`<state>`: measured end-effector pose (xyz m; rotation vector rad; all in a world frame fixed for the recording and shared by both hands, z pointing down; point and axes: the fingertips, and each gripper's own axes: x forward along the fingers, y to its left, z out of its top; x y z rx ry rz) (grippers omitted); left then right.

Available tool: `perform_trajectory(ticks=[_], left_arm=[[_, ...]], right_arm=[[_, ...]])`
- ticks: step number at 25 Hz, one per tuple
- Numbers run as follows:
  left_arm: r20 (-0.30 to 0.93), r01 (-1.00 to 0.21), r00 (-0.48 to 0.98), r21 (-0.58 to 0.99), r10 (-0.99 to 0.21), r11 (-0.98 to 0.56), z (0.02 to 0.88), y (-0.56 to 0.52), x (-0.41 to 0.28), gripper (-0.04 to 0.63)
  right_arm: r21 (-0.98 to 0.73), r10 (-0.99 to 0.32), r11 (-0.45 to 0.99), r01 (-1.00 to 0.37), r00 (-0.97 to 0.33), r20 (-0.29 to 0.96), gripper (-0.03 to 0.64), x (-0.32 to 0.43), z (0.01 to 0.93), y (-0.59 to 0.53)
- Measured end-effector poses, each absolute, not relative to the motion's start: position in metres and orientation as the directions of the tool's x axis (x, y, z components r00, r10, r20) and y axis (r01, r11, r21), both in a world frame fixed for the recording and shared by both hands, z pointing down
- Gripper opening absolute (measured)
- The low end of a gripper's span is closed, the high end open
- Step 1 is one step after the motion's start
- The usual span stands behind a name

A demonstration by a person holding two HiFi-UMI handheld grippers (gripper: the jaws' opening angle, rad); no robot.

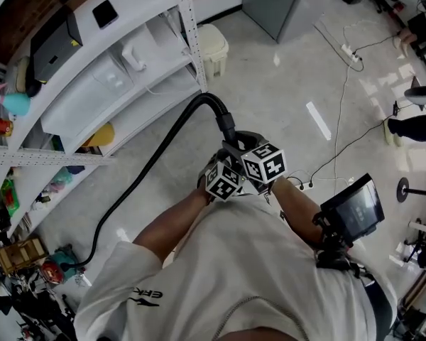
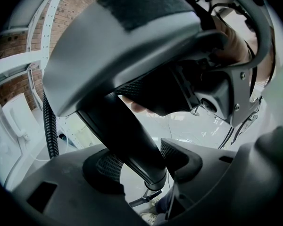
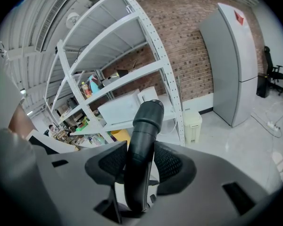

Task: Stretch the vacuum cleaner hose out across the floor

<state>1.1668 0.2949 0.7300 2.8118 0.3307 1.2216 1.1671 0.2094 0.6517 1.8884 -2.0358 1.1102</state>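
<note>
One black hose [image 1: 145, 165] has its rigid end clamped by two grippers held close together, the left gripper [image 2: 141, 161] and the right gripper [image 3: 140, 164] each pinching it between both pads, while its ribbed length trails across the floor [image 1: 270, 84] beside one shelf [image 1: 193, 41].
</note>
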Motion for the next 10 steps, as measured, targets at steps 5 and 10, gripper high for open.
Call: perform_trajectory(ticks=[5, 10], left_arm=[[0.718, 0.179, 0.660, 0.136, 0.222, -0.974, 0.7296, 0.2926, 1.1671, 0.215], [0.717, 0.181, 0.661, 0.132, 0.220, -0.975, 0.7304, 0.2875, 1.1641, 0.215]], right_arm=[[-0.408, -0.797, -0.069, -0.910, -0.195, 0.571, 0.176, 1.1679, 0.6508, 0.2071], [-0.404, -0.797, -0.064, -0.913, -0.197, 0.571, 0.176, 1.1645, 0.6516, 0.2021]])
